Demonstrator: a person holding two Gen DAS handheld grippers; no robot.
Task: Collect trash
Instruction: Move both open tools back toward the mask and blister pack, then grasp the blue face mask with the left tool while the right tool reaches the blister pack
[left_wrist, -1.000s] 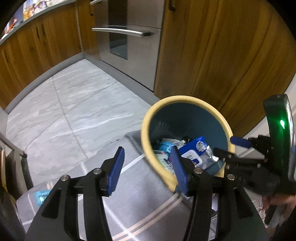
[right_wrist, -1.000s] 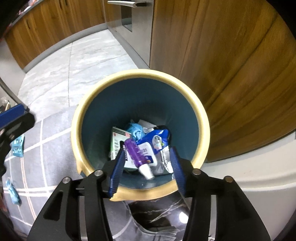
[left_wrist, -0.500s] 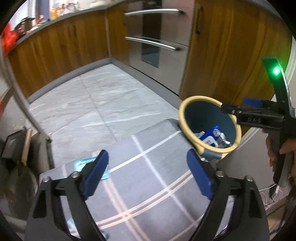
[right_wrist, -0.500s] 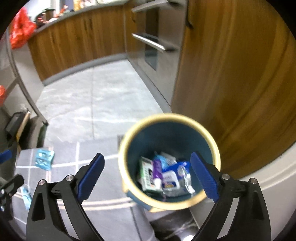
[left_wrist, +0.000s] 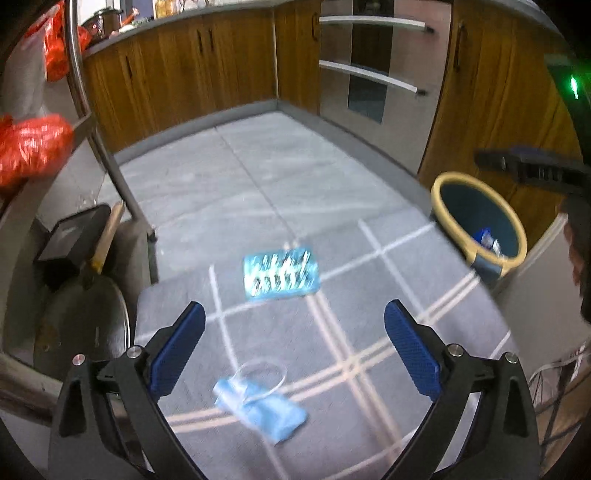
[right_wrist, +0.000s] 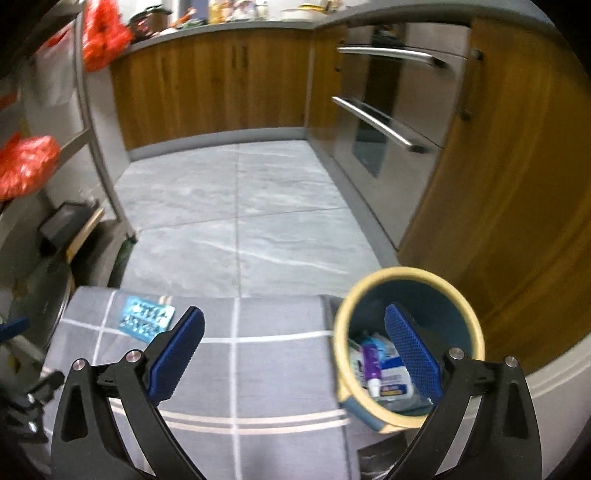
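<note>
Both tongs have pulled back, spread wide, face mask (left_wrist: 258, 404) between left tongs (left_wrist: 293, 347).

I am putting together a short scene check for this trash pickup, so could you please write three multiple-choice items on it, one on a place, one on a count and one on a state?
1. Where does the blue face mask lie?
A. On the grey rug
B. Inside the bin
C. On the bare floor tiles

2. How many pieces of trash lie on the rug in the left wrist view?
A. None
B. Two
C. Five

3. What state is the left tool in?
A. Shut on the mask
B. Shut on nothing
C. Open and holding nothing

Answers:
1. A, since the mask rests on the rug's checked pattern, close in front of the left tool.
2. B, since only the mask and the blue blister pack lie there.
3. C, since its fingers stand wide apart with only rug between them; the right tool is open too, beside the yellow-rimmed bin.
</note>
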